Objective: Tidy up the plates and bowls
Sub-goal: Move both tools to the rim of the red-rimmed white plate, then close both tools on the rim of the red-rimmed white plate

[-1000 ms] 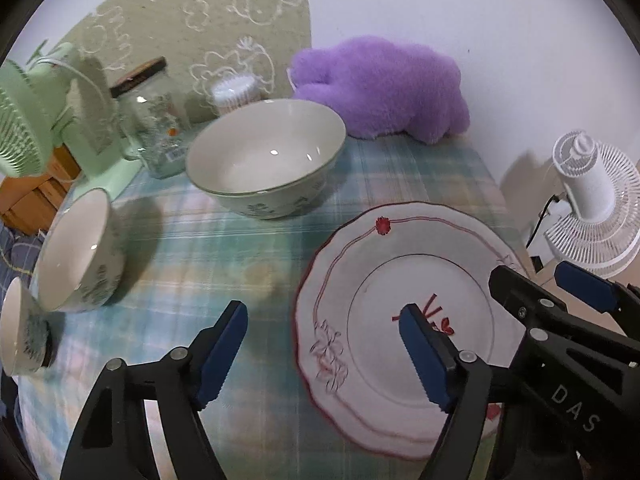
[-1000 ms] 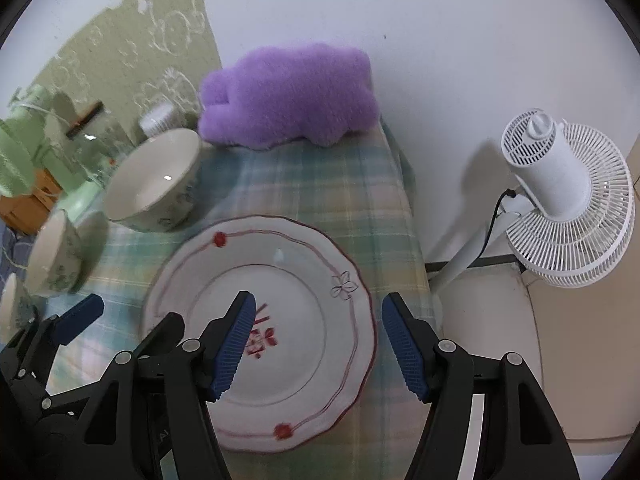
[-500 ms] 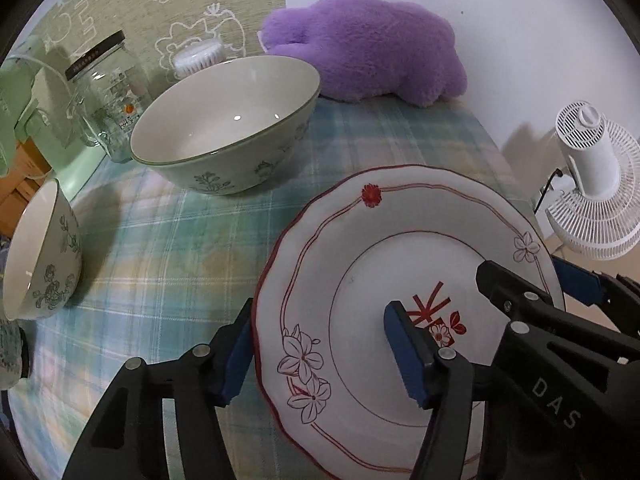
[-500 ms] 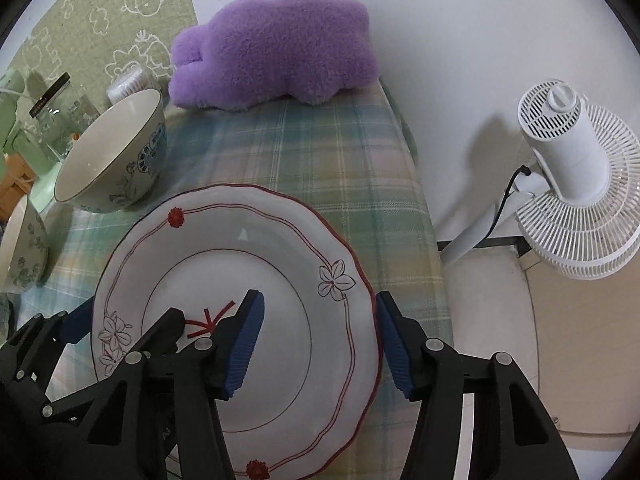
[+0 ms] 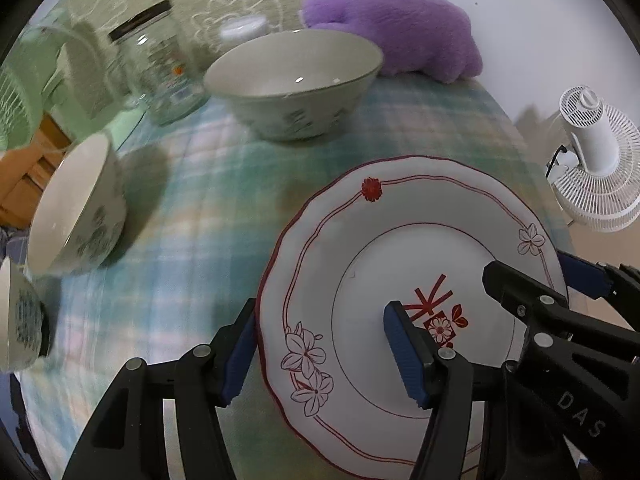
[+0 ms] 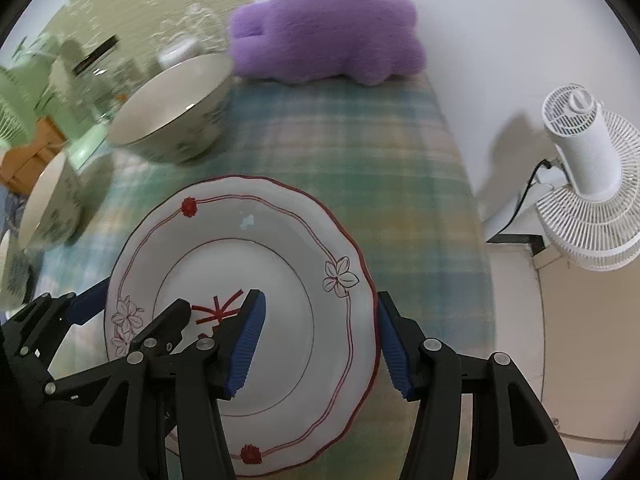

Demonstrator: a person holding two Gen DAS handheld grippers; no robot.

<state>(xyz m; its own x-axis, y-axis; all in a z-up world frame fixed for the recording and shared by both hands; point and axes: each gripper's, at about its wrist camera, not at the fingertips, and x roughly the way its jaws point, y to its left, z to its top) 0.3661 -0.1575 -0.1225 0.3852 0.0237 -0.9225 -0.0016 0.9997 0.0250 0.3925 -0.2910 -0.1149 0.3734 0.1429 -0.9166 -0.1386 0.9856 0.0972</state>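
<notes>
both grippers straddle opposite edges of one plate, neither yet clamped.

left wrist view: left gripper (image 5: pixel 320 358) stands about half open, its jaws just having narrowed; one blue pad sits outside the plate (image 5: pixel 360 240) rim on the cloth side, the other hovers over the plate's well beside the red motif. the rim lies between the pads, but contact cannot be confirmed. the plate rests flat on the checked tablecloth (image 5: pixel 192 208). beyond it stand a large bowl (image 5: pixel 294 84), a medium bowl (image 5: pixel 74 208) further left, and a small bowl (image 5: pixel 18 320) at the frame edge. a glass jar (image 5: pixel 160 64) and a purple plush toy (image 5: pixel 396 28) sit at the back.

right wrist view: right gripper (image 6: pixel 320 344) is likewise partly open, jaws also just narrowed; one pad lies over the plate's (image 6: pixel 280 240) well, the other just outside the far rim, near the table edge facing the white fan (image 6: pixel 592 184). a thin gap seems to remain at the outer pad.

technique, as judged: lower both outer pads beneath the rim before closing, close the two sides together, and lift level so the plate neither tilts nor slides off the table edge.
</notes>
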